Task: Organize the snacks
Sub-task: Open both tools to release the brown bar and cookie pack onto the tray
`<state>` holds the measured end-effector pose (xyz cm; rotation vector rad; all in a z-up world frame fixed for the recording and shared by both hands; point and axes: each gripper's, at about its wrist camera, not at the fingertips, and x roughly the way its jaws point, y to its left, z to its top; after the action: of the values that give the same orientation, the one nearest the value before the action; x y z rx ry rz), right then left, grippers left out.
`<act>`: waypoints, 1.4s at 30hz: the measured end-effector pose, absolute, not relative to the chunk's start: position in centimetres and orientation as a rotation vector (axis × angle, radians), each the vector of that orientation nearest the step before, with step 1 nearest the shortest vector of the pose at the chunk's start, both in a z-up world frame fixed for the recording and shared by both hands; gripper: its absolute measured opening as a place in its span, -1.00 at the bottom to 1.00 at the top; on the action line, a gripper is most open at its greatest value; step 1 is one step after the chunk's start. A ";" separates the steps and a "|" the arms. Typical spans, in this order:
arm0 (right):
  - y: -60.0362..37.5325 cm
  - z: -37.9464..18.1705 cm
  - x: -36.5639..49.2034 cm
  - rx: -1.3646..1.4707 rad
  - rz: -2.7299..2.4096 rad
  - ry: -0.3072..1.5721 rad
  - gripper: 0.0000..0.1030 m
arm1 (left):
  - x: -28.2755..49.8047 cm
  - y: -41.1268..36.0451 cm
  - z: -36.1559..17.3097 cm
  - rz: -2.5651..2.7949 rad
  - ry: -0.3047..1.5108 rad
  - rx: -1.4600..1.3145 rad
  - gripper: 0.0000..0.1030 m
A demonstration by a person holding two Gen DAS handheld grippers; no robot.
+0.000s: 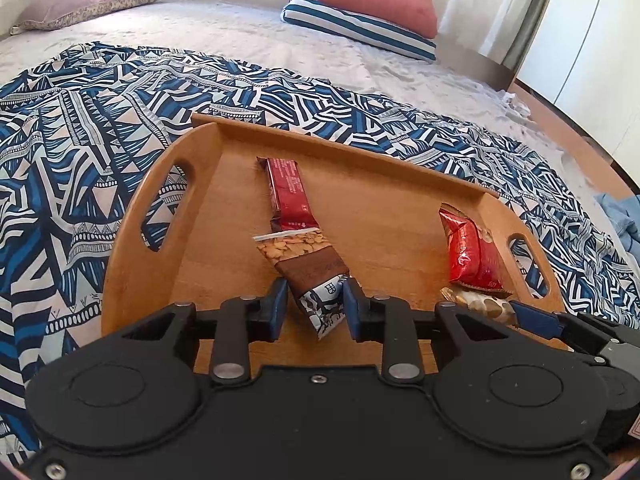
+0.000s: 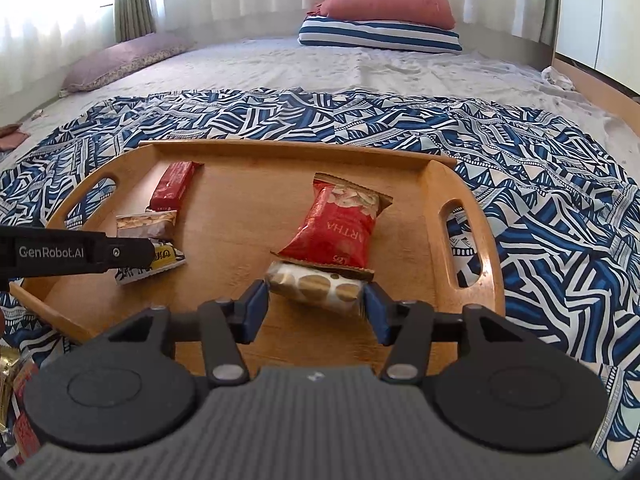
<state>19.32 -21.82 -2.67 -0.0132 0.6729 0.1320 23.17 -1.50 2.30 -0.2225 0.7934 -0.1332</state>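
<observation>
A wooden tray [image 1: 208, 216] [image 2: 256, 152] lies on a blue patterned cloth. In the left wrist view a brown nut bar [image 1: 308, 264] rests on the tray between the fingers of my left gripper [image 1: 314, 306]. A sliver of wood shows beside the left pad, so the pads flank the bar without pressing. A dark red bar [image 1: 290, 192] [image 2: 172, 188] lies just beyond it. In the right wrist view my right gripper [image 2: 316, 308] has both pads against a pale cookie packet [image 2: 316, 286], low over the tray. A red snack bag [image 2: 340, 224] [image 1: 468, 248] overlaps the packet's far edge.
The patterned cloth [image 2: 540, 184] covers a grey bed [image 2: 280, 64]. A striped cushion [image 2: 380, 36] with a red pillow [image 2: 392, 0] on it sits at the far end, and a mauve pillow [image 2: 124, 60] at the far left. More snack wrappers [image 2: 16, 408] lie off the tray at the lower left.
</observation>
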 end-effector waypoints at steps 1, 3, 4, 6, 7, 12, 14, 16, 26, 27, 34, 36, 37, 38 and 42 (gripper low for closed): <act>-21.7 -2.7 19.3 -0.018 0.132 0.675 0.14 | 23.2 -1.5 2.3 -0.133 0.794 -0.219 -0.46; -21.7 -2.7 19.4 -0.023 0.135 0.678 0.17 | 23.0 -1.6 2.4 -0.135 0.797 -0.203 -0.39; -21.6 -2.6 19.4 -0.025 0.139 0.680 0.21 | 23.0 -1.6 2.4 -0.139 0.799 -0.196 -0.32; -21.6 -2.6 19.3 -0.026 0.144 0.678 0.26 | 22.7 -1.6 2.6 -0.146 0.797 -0.186 -0.22; -21.6 -2.5 19.3 -0.027 0.146 0.675 0.34 | 22.6 -1.6 2.6 -0.150 0.798 -0.181 -0.15; -21.6 -2.4 19.0 -0.032 0.148 0.677 0.50 | 21.8 -1.5 3.1 -0.149 0.788 -0.168 0.16; -21.6 -2.3 18.7 -0.035 0.150 0.675 0.55 | 21.1 -1.3 3.4 -0.162 0.769 -0.175 0.31; -21.5 -2.1 18.4 -0.038 0.153 0.671 0.60 | 20.2 -1.3 4.0 -0.182 0.739 -0.159 0.43; -21.3 -0.1 14.6 -0.046 0.175 0.613 0.71 | 15.7 -1.0 6.9 -0.208 0.651 -0.091 0.68; -21.3 0.1 14.1 -0.046 0.176 0.605 0.71 | 15.2 -0.9 7.1 -0.208 0.643 -0.087 0.69; -21.6 1.0 10.5 -0.025 0.188 0.560 0.78 | 11.6 -0.4 7.3 -0.209 0.614 -0.057 0.78; -21.6 1.0 9.4 -0.022 0.189 0.549 0.79 | 10.7 -0.2 7.0 -0.209 0.614 -0.052 0.79; -21.6 1.0 8.9 -0.023 0.188 0.542 0.80 | 10.2 -0.2 6.8 -0.208 0.613 -0.051 0.80; -21.5 1.0 8.3 -0.025 0.185 0.532 0.80 | 9.6 0.0 6.7 -0.208 0.612 -0.051 0.81; -21.5 1.0 6.2 -0.037 0.181 0.492 0.88 | 7.8 0.3 6.1 -0.205 0.603 -0.038 0.83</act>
<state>6.18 -21.51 0.96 -0.0368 0.4921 0.1812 7.83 0.33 6.13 -0.0380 0.6027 -0.2051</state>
